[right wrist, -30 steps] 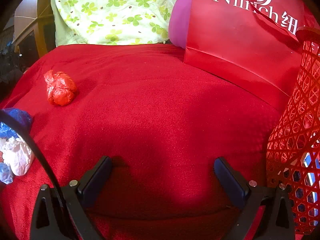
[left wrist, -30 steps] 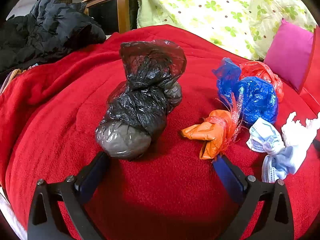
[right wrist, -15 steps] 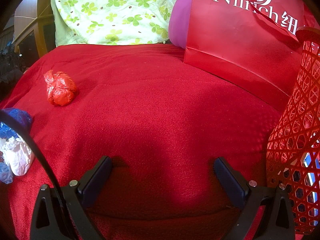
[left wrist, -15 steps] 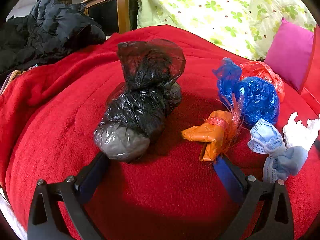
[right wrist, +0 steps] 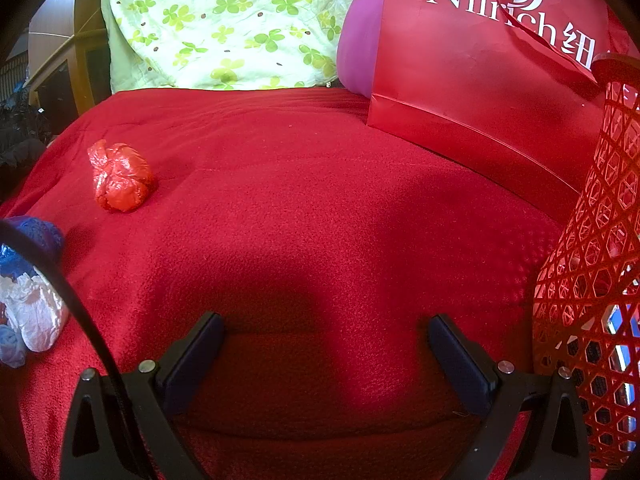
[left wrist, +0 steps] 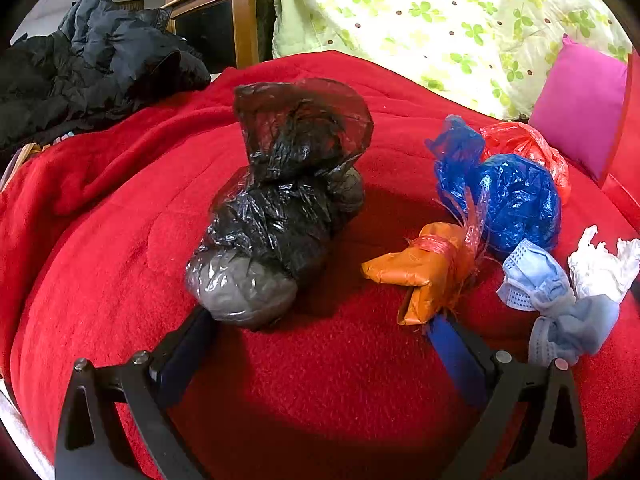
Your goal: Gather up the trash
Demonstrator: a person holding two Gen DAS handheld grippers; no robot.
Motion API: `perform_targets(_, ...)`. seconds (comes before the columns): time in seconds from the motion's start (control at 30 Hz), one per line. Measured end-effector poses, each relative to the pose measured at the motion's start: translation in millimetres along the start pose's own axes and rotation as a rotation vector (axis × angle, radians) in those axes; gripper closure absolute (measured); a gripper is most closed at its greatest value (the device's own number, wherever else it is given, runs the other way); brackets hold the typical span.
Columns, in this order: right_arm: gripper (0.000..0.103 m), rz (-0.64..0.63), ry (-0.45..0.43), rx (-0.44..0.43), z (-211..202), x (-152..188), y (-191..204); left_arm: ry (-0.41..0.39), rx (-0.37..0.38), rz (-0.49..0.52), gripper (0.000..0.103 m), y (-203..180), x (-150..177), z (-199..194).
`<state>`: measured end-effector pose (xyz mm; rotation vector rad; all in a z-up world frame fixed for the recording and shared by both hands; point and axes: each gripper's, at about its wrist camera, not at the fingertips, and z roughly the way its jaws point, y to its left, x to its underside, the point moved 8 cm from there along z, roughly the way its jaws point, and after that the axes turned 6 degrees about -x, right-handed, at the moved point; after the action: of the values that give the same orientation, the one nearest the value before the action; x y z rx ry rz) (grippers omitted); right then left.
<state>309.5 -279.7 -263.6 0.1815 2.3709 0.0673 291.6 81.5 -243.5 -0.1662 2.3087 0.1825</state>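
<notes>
Closing in, the left gripper [left wrist: 320,316] has crept forward over the last second: the black bag [left wrist: 280,208] now looms larger, its grey end just over the left finger, where before it sat a little further off. Jaws are spread wide and hold nothing. The right finger sits just under the orange wrapper [left wrist: 424,276], so it's hard to call which of the two is the target; the black bag looks likelier to me.

Beside them lie the blue bag [left wrist: 516,200], a red bag [left wrist: 528,148] behind it, a crumpled mask [left wrist: 552,300] and white tissue [left wrist: 596,264], all loose on the red blanket [left wrist: 100,248].

Over on the other side, the right gripper [right wrist: 324,344] hasn't budged: jaws apart, empty, hovering low over bare blanket. A red mesh basket [right wrist: 592,280] stands at its right edge, probably the drop point, with a red paper bag [right wrist: 472,80] behind.

Nothing collected yet by either hand, as far as I can see; the first pick looks imminent.
</notes>
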Motion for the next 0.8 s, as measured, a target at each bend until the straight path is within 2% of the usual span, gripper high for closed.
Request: perform_targets(0.8,0.000,0.000,0.001,0.000,0.5,0.8,-0.1,0.001,0.007,-0.008,0.000,3.0,-0.4,1.8)
